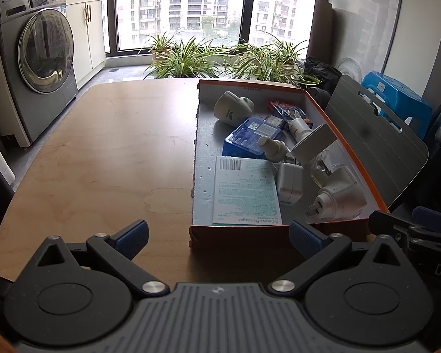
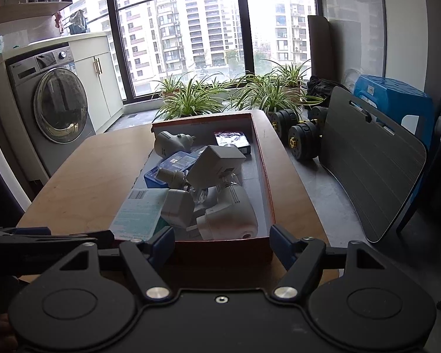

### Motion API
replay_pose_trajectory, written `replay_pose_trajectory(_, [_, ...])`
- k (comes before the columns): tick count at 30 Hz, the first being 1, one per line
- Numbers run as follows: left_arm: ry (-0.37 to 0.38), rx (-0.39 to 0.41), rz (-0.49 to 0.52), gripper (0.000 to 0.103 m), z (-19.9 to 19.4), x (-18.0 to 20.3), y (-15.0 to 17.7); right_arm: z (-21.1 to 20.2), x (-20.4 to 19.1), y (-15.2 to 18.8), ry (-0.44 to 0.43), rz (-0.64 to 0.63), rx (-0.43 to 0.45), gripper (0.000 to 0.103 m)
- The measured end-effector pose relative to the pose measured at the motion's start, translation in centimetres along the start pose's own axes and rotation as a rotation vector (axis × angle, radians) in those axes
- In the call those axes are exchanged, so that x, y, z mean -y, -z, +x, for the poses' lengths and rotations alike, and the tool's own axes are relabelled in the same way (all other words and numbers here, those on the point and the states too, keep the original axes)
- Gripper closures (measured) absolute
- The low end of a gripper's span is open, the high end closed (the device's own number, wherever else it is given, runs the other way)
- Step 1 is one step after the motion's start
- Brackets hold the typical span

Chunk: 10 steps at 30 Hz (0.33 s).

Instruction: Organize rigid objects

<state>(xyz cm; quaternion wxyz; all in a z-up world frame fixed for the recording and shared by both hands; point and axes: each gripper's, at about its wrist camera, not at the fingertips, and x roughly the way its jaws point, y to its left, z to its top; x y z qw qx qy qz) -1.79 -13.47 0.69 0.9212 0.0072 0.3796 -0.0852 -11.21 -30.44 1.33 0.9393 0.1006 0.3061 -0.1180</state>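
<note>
left gripper point(image 1: 219, 236): matte black linkage arms, round pivot housings, blue ribbed fingertip pads point(image 1: 132, 235), silver screw heads at the joints, grey ribbed centre plate | right gripper point(image 2: 222, 242): same black arms and blue pads point(image 2: 280, 242), plain black body (one small silver screw at centre), white letters partly visible on its side

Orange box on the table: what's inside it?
The orange box holds an adhesive bandage pack, a blue packet, white plug-in devices, a small bottle and a charger. Anything beneath them is covered.
</note>
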Motion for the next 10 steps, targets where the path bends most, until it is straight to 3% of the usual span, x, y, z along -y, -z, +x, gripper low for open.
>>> replay_pose_trajectory(10, [-0.005,0.008,-0.014,0.000,0.33,-0.29,0.17,0.63,-0.17,0.17,0.001,-0.002,-0.014,0.018])
